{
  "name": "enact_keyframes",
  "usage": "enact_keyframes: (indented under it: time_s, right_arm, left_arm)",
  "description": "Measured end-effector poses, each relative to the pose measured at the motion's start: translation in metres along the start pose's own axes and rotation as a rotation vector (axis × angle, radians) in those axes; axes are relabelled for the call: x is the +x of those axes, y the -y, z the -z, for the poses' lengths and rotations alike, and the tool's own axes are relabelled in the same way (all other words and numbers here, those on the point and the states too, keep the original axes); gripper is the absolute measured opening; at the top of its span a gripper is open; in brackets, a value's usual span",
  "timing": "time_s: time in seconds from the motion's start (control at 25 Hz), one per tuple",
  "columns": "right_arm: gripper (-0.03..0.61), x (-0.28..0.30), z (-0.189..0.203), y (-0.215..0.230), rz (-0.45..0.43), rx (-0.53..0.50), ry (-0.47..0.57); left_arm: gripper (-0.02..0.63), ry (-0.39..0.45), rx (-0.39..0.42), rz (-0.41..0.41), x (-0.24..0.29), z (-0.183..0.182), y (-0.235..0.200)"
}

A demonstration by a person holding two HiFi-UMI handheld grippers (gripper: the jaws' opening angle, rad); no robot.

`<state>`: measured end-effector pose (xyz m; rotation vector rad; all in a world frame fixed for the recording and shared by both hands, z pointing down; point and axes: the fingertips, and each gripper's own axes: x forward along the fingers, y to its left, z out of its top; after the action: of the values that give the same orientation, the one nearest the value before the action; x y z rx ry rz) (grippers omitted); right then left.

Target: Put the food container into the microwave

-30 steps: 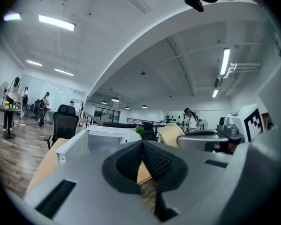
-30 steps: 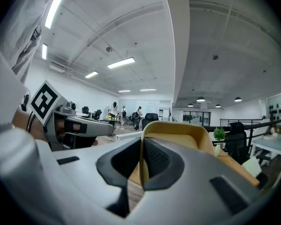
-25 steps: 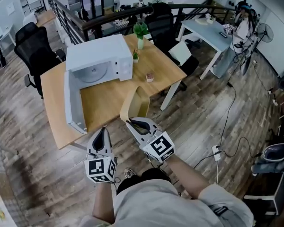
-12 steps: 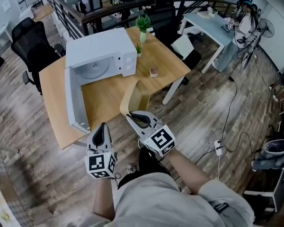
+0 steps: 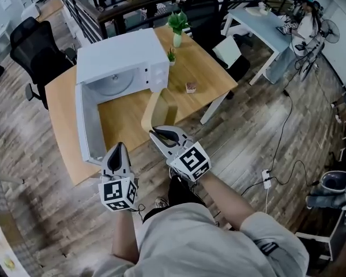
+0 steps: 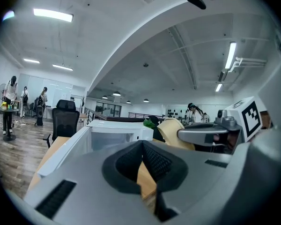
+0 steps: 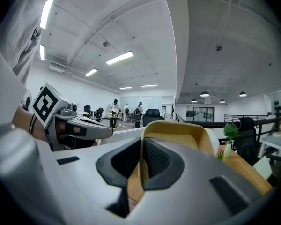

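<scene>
Left gripper (image 5: 119, 148), right gripper (image 5: 154, 133) nearer microwave (image 5: 120, 55) | right fingers clamp food container (image 5: 161, 109) | left fingers together

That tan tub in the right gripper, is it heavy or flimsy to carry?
Probably light: the right gripper holds the food container by one thin wall alone. Pinched only at that edge, it may flex or wobble.

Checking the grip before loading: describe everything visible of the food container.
The food container is a tan, open-topped tub with rounded corners, plastic by its look, nothing showing inside. It is held off the wooden table, near that table's front edge, before the open microwave. The right gripper pinches one wall between its jaws; nothing else touches it.
</scene>
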<state>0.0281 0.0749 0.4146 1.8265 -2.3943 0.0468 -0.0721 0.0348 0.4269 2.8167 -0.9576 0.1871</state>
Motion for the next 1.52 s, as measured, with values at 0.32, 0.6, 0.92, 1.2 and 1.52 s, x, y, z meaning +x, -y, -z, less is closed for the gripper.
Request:
enact_keyframes:
  time_s: [0.32,0.6,0.92,1.2,1.52]
  right_arm:
    - [0.021,0.042,0.021,0.035,-0.133,0.027,-0.051]
    - [0.021,0.074,0.036,0.046,-0.329,0.039,-0.076]
    - [0.021,0.094,0.059,0.045,-0.542,-0.007,-0.102]
    - [0.021,0.118,0.08,0.036,-0.68,-0.145,-0.173]
    - [0.021,0.147,0.099,0.037,-0.711,-0.248,-0.283]
  left_arm:
    - [0.011,-0.078,-0.047,-0.041,0.055,0.019,-0.007]
    - [0.011,-0.137,-0.073,-0.163,0.078,0.038,-0.026]
    - [0.011,-0.162,-0.104,-0.28,0.096,0.051,-0.039]
    - [0.011,-0.185,-0.125,-0.352,0.091,0.069,-0.05]
    - [0.011,-0.205,-0.174,-0.361,0.101,0.093,-0.07]
